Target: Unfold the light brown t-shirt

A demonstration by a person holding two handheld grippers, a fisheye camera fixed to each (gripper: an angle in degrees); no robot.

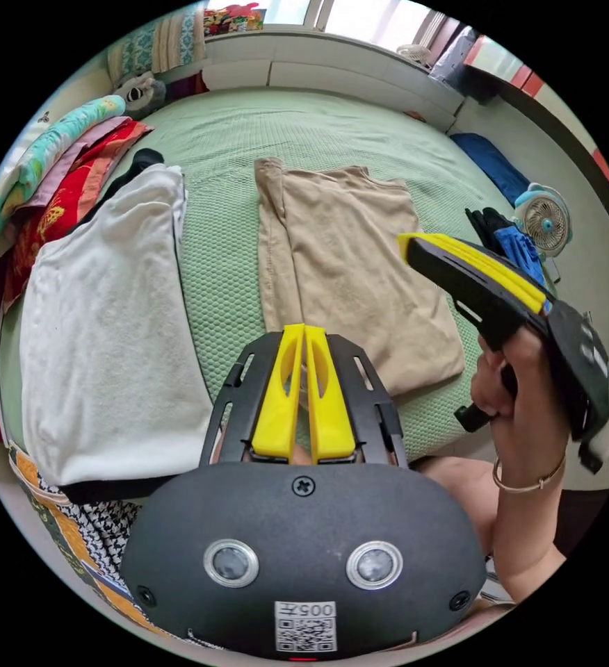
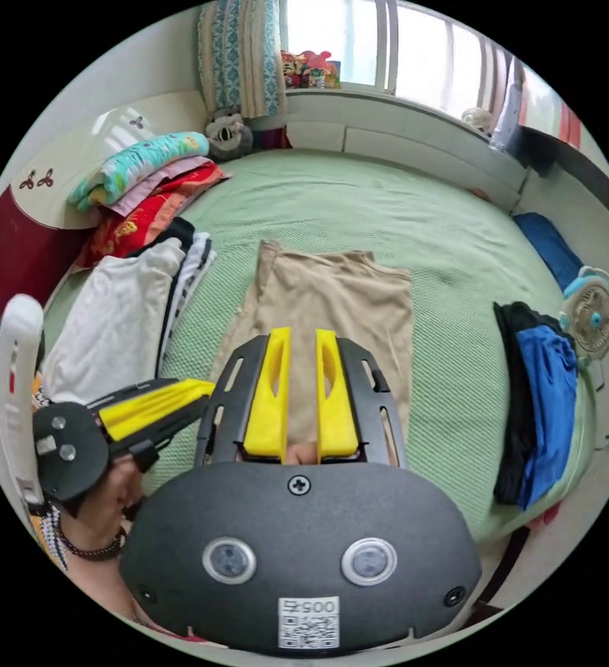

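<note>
Left gripper view: light brown t-shirt (image 1: 350,267) at frame centre, folded lengthwise on green bed (image 1: 235,278), untouched. Left gripper (image 1: 304,333) nearly closed, empty; right gripper (image 2: 303,337) slightly parted, empty. Unfolding seemingly not begun.

A home bedroom: a wide bed (image 2: 388,201) under a green textured cover, folded quilts (image 2: 144,167) and clothes stacked along its headboard (image 2: 12,243), a plush toy (image 2: 228,135) beneath the curtained window (image 2: 360,42), a small fan (image 2: 591,313) beside the bed
</note>
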